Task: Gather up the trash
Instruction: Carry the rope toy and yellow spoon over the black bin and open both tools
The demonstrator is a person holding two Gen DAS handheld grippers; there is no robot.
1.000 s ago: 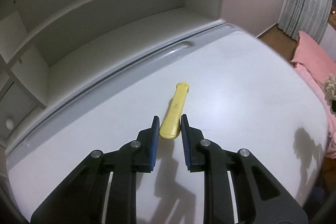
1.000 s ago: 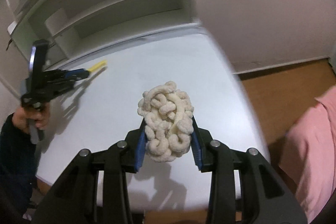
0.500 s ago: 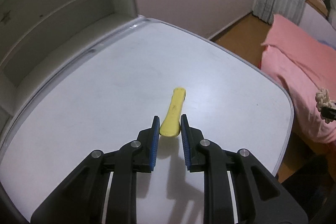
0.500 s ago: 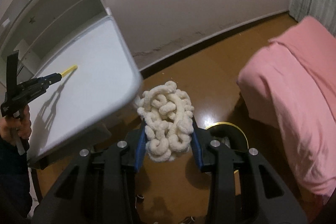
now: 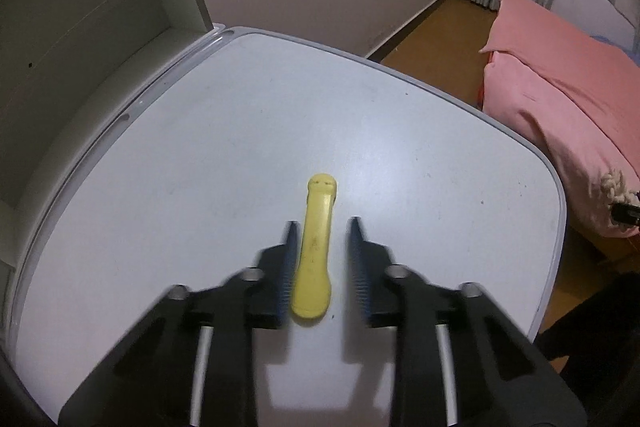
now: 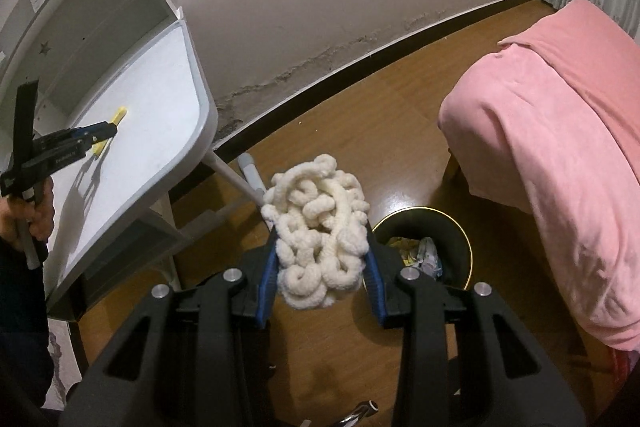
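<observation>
The left tool [image 5: 322, 227] hangs over the white bench [image 5: 240, 147] with its jaws spread and smeared by motion. The yellow plastic piece [image 5: 316, 259] lies lengthwise between them, close against the left pad and clear of the right one. Whether it rests flat on the surface cannot be told. It sits toward the near middle of the bench, well in from the rounded right edge and from the grey lip along the shelf unit [image 5: 100, 39]. Bare surface lies open on every side of it.

The right tool [image 6: 322, 237] is off the bench, out over the brown wooden floor [image 6: 360, 131]. It pinches a cream knotted rope bundle [image 6: 320, 211] between its blue pads. Just beside it, to the right, stands a round black bin [image 6: 420, 209] with a gold rim and wrappers inside. The bin sits in the floor gap between the bench corner and the bed under a pink blanket [image 6: 560, 147]. A bare hand [image 6: 38, 215] grips the left tool's handle at the bench's near edge.
</observation>
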